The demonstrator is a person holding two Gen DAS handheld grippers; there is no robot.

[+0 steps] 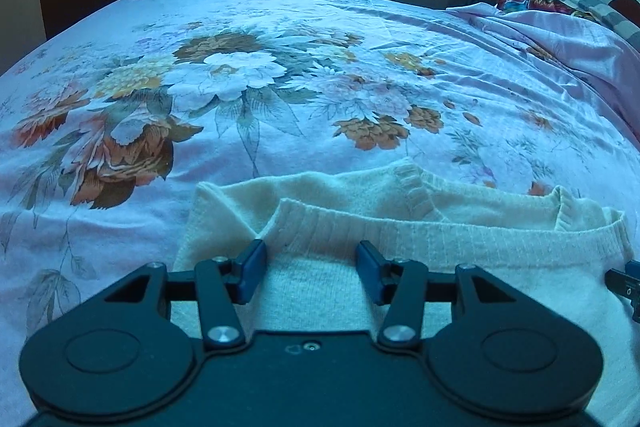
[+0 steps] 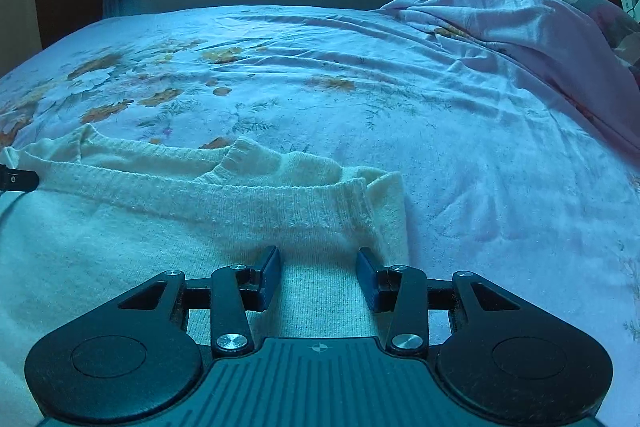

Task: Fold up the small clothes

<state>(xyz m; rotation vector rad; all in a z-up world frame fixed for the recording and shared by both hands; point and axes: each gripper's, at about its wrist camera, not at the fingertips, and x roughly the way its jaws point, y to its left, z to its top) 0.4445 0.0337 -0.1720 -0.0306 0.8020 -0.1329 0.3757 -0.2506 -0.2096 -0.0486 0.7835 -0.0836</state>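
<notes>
Cream sweater (image 1: 400, 227) lower half hidden beneath both spread grippers.

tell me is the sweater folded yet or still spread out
Partly folded: the cream sweater lies on the bed, its ribbed hem doubled up over the body, sleeve cuffs tucked behind.

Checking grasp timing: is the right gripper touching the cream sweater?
Cannot tell. In the right wrist view the right gripper stands open over the cream sweater, but that forward angle shows neither contact nor a gap beneath the fingers.
</notes>
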